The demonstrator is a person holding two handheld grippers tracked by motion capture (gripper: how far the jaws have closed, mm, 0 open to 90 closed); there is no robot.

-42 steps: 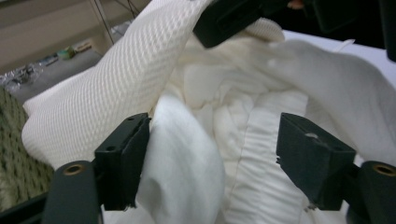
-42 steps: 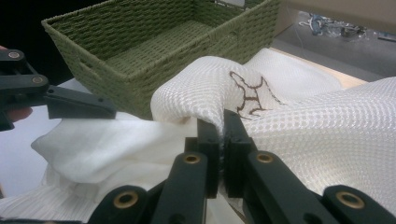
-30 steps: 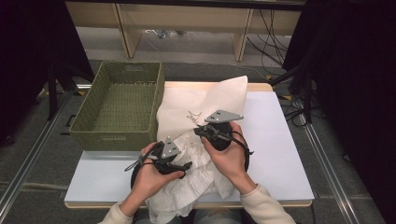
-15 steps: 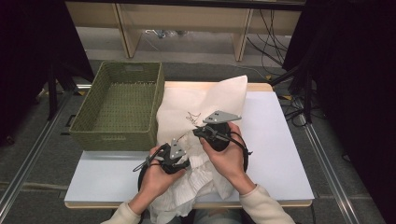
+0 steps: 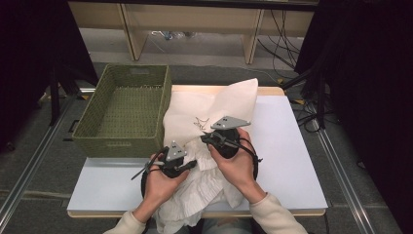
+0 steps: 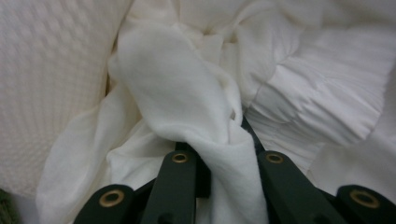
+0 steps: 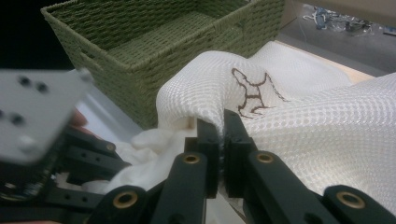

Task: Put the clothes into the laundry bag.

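A white cloth (image 5: pixel 214 122) lay on the table (image 5: pixel 292 146), spread from the far edge down to the near one, where its bunched part hung past the rim between the person's arms. Its left side lay against the basket (image 5: pixel 122 112), which stood at the table's far left corner and overhung the edge there. The left gripper (image 6: pixel 219 154) was clamped on a soft fold of the cloth, the jaws narrow with fabric wedged between them and more cloth crowding all round. The right gripper (image 7: pixel 220 135) pinched a raised fold of the mesh-textured part, jaws nearly together, just beside a small brown embroidered mark (image 7: pixel 254 93). In the high view the left gripper (image 5: pixel 187 165) sat near the basket's front wall, the right gripper (image 5: pixel 207 139) a little farther in, both over the cloth. Bare tabletop lay open to the right of the cloth and at the near left, in front of the basket.
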